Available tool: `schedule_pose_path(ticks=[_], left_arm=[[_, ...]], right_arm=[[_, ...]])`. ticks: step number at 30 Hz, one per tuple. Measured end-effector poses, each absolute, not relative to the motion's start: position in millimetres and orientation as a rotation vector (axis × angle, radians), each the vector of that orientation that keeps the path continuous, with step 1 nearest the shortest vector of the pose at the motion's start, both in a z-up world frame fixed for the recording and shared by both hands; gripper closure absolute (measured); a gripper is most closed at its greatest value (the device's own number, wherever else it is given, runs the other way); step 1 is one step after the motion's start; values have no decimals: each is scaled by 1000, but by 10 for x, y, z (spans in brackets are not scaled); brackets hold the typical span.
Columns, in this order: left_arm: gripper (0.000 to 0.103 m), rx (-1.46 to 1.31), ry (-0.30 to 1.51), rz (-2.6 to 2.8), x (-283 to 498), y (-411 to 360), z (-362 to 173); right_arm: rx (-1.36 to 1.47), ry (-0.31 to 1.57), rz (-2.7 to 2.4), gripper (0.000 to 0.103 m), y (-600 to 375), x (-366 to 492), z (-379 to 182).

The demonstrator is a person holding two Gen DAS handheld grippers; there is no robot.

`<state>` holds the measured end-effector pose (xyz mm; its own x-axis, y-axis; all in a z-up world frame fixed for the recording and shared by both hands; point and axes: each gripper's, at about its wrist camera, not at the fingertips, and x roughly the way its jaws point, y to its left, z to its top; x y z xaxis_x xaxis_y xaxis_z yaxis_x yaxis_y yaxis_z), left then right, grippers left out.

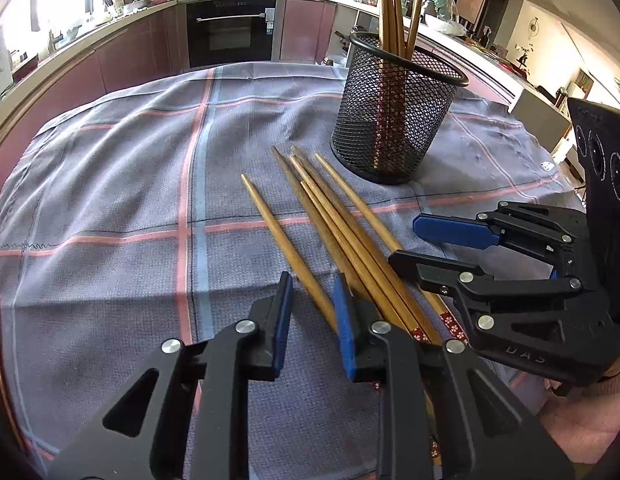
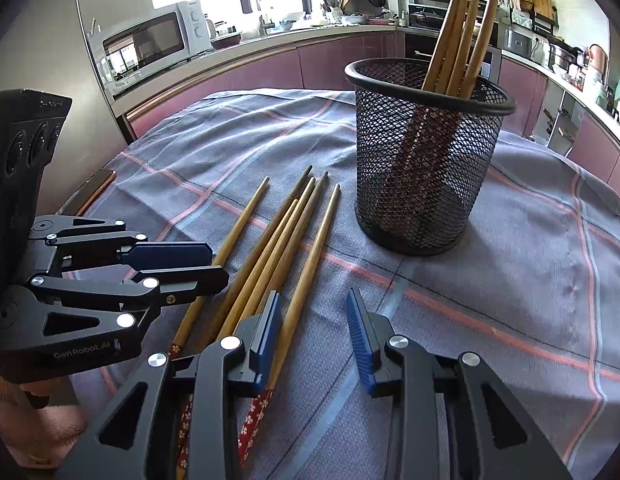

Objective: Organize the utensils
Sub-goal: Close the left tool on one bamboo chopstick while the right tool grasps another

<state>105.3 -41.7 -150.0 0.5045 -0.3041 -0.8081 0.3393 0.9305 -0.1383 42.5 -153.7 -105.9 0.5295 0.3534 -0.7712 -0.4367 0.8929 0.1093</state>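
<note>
**A:** What does each camera see that the other doesn't?

**B:** Both see the surface under a checked cloth (image 1: 110, 200). Only the left wrist view has the oven (image 1: 230, 32) beyond the far edge. Only the right wrist view has the microwave (image 2: 150, 40) off the far left corner.

**A:** And the cup?

**B:** The mesh cup (image 2: 426, 160) stands upright toward the far edge in both views. The right view counts four sticks (image 2: 462, 40) leaning in it, while the left view crops their tops.

**A:** How are the hands posed?

**B:** Side by side at the near edge, both angled down at the cloth. The left view shows the right gripper (image 1: 402, 244) from its side, with a pink sleeve (image 1: 590, 412) under it. The right view shows the left gripper (image 2: 220, 264) the same way.

**A:** Is either one gripping anything?

**B:** No. The left jaws are only narrowly apart. The outermost loose stick runs into that gap and under the right finger, but it isn't pinched. The right jaws are wider, and a stick lies just beside their left pad, unclamped.

**A:** And the loose ones?

**B:** Six chopsticks (image 1: 350, 232) lie flat on the near half, tips toward the cup. The right view alone shows their red flowered ends well
</note>
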Motion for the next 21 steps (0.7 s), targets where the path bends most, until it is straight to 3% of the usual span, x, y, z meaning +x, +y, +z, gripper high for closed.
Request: schedule_pose_path(ticks=[3, 16, 19, 21], left_arm=[[87, 37, 969, -394, 1069, -398, -1498], [85, -22, 990, -389, 1197, -316, -1514], [85, -29, 987, -376, 1189, -321, -1521], [88, -22, 985, -355, 1178, -331, -1522]], right_arm=[[-117, 897, 473, 82, -1505, 434, -1055], [-117, 903, 472, 82, -1422, 550, -1062], [-74, 910, 473, 93, -1493, 573, -1062], [-40, 918, 481, 95, -1541, 588, -1071]])
